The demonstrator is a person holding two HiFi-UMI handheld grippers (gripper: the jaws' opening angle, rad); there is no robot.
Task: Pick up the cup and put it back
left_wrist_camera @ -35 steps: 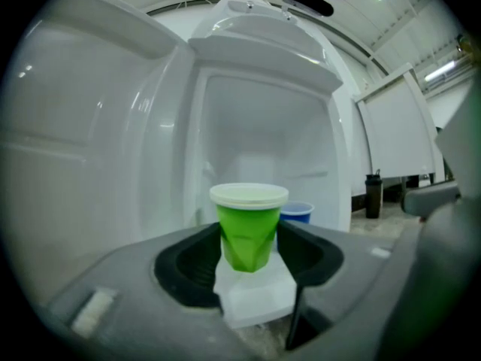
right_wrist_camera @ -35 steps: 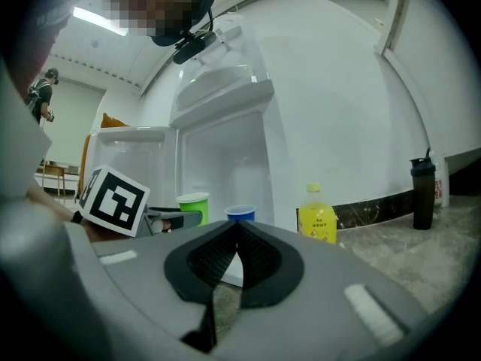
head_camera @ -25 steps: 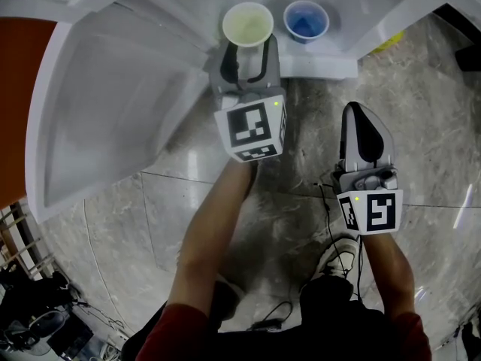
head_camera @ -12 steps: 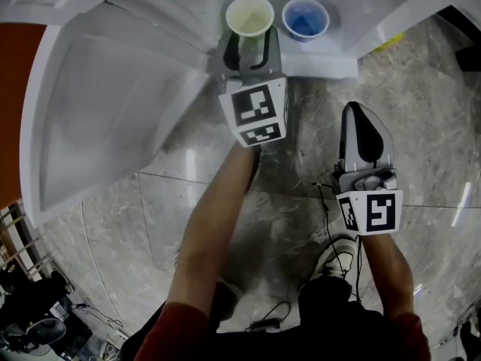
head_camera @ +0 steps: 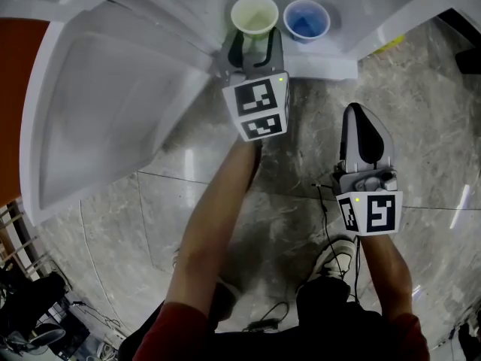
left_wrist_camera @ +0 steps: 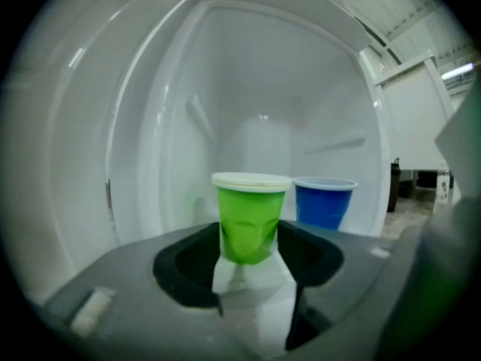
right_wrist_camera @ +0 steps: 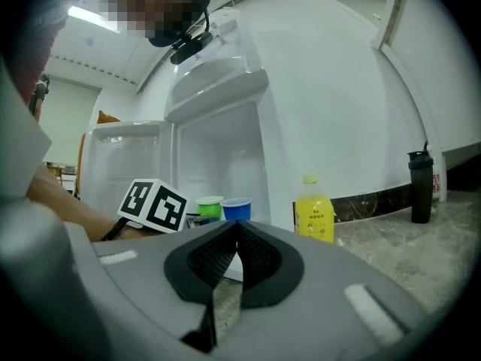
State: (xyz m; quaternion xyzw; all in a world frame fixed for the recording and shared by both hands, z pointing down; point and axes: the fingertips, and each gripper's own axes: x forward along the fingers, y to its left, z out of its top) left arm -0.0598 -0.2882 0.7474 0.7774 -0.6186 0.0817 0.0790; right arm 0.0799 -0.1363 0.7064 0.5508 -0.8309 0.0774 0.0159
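A green cup with a pale rim stands low inside the open white fridge, just left of a blue cup. My left gripper reaches in from the front with a finger on either side of it. In the left gripper view the green cup fills the gap between the black pads, its wall dented where they press; the jaws are opening. The blue cup stands close at its right. My right gripper hangs over the stone floor, shut and holding nothing.
The fridge door stands swung open at the left. A yellow drink bottle stands on the floor right of the fridge, and a dark flask farther right by the wall. A thin cable and the person's shoe lie below.
My left gripper has carried the green cup forward and a little right, deeper into the fridge and closer to the blue cup. The right gripper has stayed put.
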